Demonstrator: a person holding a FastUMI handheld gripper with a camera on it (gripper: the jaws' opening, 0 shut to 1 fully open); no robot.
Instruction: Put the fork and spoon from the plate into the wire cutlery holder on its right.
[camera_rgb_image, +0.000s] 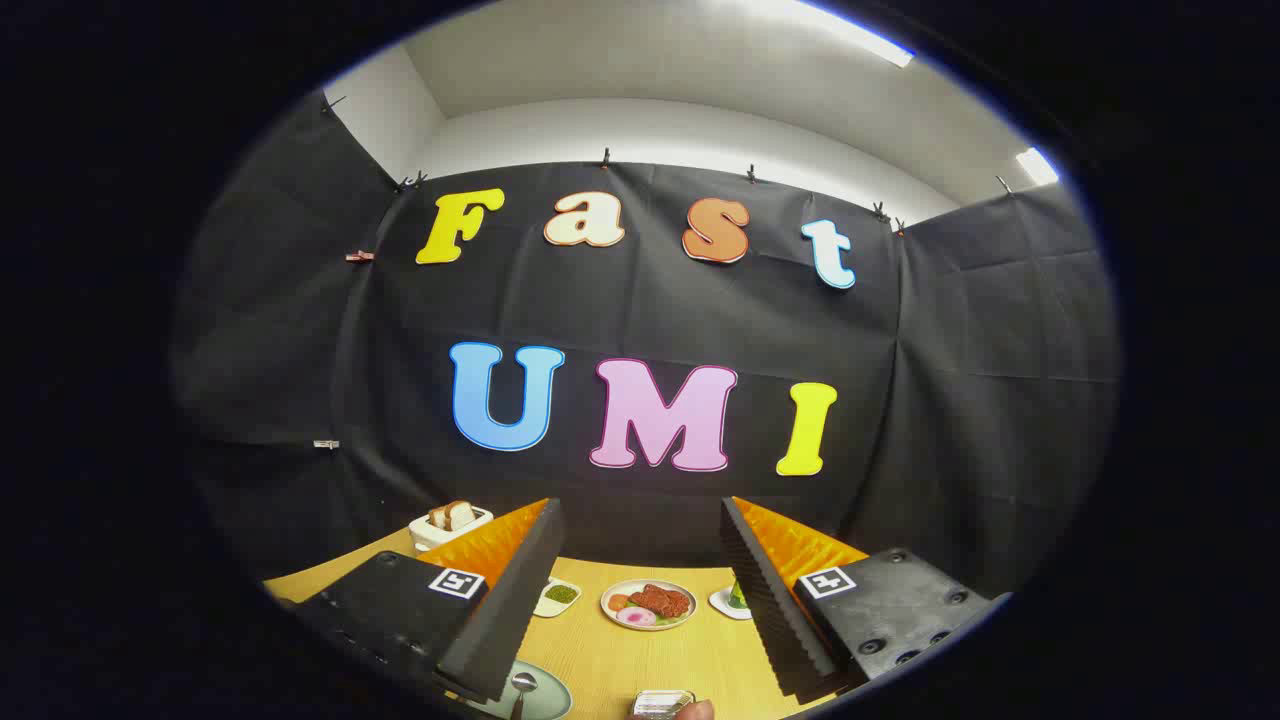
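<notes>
My gripper (640, 580) is open, held high above the wooden table (640, 660), with nothing between its fingers. Low down near the left finger lies a pale green plate (548, 695). A spoon (522, 688) rests on it, bowl end up; the fork is hidden from me. To the right of the plate sits the top of the wire cutlery holder (663, 702), with a person's fingertip (692, 711) touching its near edge.
Beyond the fingers stands a plate of meat and vegetables (648, 604), a small white dish of green sauce (558, 596) to its left and a small dish with something green (735, 600) to its right. A white toaster with bread (452, 524) sits at the back left.
</notes>
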